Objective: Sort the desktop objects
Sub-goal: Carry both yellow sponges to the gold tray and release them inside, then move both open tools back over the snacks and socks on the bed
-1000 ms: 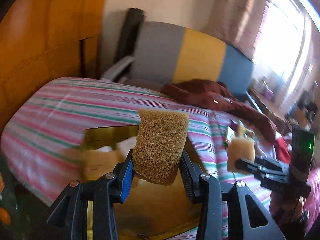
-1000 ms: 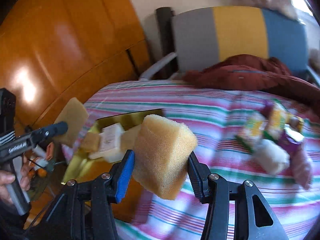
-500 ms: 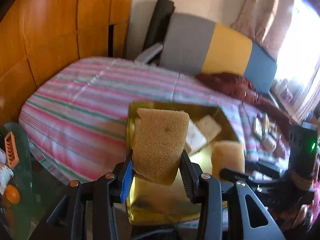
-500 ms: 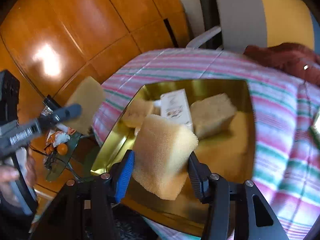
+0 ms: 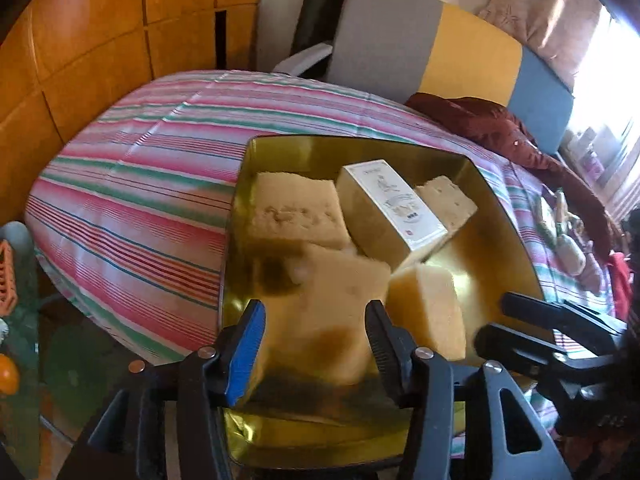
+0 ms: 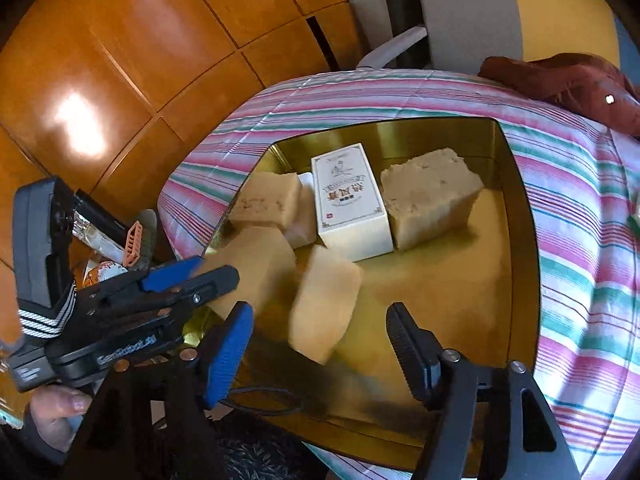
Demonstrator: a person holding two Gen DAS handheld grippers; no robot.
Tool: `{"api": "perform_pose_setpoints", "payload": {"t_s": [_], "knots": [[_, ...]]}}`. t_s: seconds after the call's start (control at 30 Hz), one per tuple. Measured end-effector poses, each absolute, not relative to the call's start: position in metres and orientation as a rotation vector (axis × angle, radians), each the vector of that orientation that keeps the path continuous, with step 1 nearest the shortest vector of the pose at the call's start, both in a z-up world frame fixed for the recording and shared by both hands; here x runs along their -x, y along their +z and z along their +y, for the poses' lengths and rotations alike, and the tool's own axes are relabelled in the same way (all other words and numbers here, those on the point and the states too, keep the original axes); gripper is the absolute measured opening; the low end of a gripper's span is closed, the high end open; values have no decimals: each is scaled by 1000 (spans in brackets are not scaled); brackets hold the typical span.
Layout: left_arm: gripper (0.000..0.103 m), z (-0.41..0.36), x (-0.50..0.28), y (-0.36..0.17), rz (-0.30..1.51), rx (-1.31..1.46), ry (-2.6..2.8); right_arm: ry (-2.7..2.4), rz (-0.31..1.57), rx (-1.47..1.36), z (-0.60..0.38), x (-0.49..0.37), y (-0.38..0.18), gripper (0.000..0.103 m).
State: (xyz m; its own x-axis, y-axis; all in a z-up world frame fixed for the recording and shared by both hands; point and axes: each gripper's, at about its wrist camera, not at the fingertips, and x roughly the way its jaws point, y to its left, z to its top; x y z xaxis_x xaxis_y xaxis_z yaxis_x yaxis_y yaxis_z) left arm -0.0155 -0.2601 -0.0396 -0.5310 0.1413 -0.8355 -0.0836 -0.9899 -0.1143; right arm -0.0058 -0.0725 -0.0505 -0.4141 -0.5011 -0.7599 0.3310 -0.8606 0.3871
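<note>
A gold tray on the striped table holds a white box and two pale sponges. My left gripper hangs over the tray's near left corner. Its jaws are opening, and a blurred tan sponge is slipping out between them. My right gripper is opening too, and its yellow sponge drops free, with gaps on both sides. In the left wrist view the right gripper's fingers stand beside that sponge.
A striped cloth covers the table. A dark red garment lies at the far side before a grey, yellow and blue chair. Small packets sit at the right. Wood panels and a low glass table with clutter stand left.
Both grippers came down over the gold tray. Their jaws widened and each sponge, gripped before, now slides loose toward the tray floor.
</note>
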Motion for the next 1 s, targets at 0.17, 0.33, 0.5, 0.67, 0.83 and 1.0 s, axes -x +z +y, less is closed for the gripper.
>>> {"api": "perform_pose_setpoints", "payload": {"t_s": [0.17,0.33,0.5,0.67,0.83,1.0], "knots": [[55,-258,10,-26,-15,1381,2721,-2324,-240,-1302,-65,0,-48,72],[55,-255,4,-7,27,1292,2780,-2370,-227,-1274,-61,-3,-42,75],[55,-248,-1,9,45,1212,2787,-2404,-222,-1253,-55,-6,-38,77],[55,-238,-6,24,62,1143,2781,-2445,-223,-1230,-49,-10,-31,78],[55,-222,-10,38,81,1072,2762,-2499,-224,-1199,-34,-16,-24,80],[55,-200,-11,55,99,993,2713,-2575,-222,-1179,-13,-23,-15,82]]}}
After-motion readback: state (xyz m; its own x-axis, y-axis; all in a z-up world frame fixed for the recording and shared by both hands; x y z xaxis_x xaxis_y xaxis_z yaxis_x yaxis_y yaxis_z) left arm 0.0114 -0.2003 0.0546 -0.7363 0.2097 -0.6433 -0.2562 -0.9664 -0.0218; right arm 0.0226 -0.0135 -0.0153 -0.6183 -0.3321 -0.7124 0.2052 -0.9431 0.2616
